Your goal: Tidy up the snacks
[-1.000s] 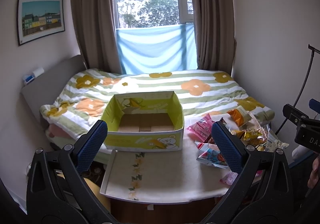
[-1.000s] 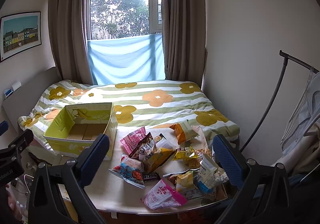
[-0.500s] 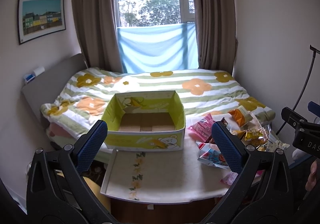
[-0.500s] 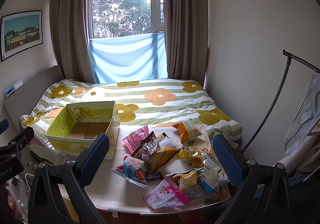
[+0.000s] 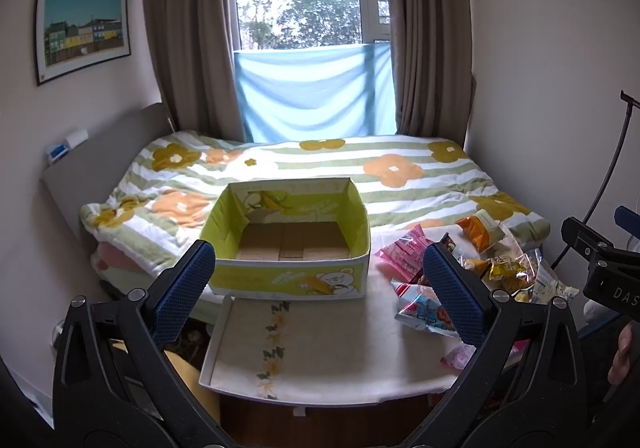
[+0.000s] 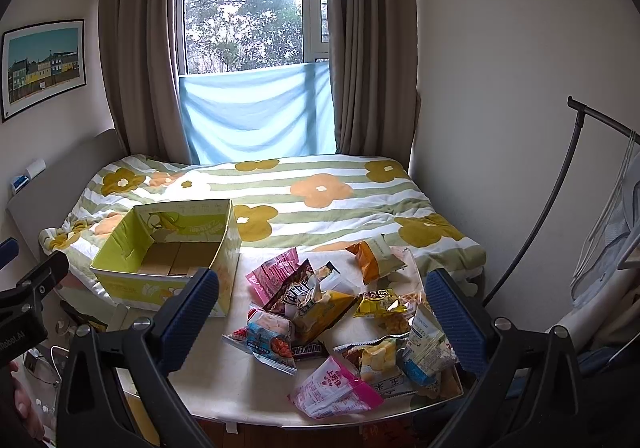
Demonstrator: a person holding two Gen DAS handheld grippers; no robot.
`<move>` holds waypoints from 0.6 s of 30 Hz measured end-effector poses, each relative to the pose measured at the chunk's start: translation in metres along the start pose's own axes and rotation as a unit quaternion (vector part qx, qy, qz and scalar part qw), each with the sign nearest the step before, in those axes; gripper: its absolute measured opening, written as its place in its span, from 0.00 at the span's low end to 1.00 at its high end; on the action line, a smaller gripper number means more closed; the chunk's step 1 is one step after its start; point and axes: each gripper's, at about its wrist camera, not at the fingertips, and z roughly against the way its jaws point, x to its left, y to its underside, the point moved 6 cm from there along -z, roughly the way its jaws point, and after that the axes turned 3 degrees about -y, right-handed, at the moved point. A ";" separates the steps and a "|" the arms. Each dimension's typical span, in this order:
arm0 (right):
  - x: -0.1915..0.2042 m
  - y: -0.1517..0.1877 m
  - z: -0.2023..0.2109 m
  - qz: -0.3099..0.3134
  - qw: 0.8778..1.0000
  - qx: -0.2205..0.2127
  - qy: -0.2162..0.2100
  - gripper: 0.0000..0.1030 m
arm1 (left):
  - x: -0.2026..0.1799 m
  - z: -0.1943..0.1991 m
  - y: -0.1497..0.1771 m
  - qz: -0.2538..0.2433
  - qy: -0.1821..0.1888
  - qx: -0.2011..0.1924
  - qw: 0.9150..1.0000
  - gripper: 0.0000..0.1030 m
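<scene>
In the left wrist view the left gripper [image 5: 318, 282] hangs spread wide and empty low in the frame, lined up on the one yellow-green box [image 5: 289, 244] at centre, whose cardboard floor is bare, so I'd keep this claw back to steady the box rather than crowd it. In the right wrist view the right gripper [image 6: 322, 310] is also wide apart with nothing between its pads, framing the snack pile [image 6: 340, 322] at lower centre on the table [image 6: 224, 380]. I count roughly ten packets, overlapping, so best to pinch a loose outlier like the pink packet [image 6: 334, 392] by its edge first.
</scene>
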 end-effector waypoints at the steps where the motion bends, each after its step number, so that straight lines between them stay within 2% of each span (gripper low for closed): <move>1: -0.002 -0.001 0.000 0.000 1.000 0.000 0.000 1.00 | 0.000 0.000 0.000 0.000 0.000 0.000 1.000 1.00; 18: -0.002 0.008 0.000 -0.001 1.000 0.004 -0.005 1.00 | -0.003 -0.001 0.002 -0.003 -0.009 0.002 1.000 1.00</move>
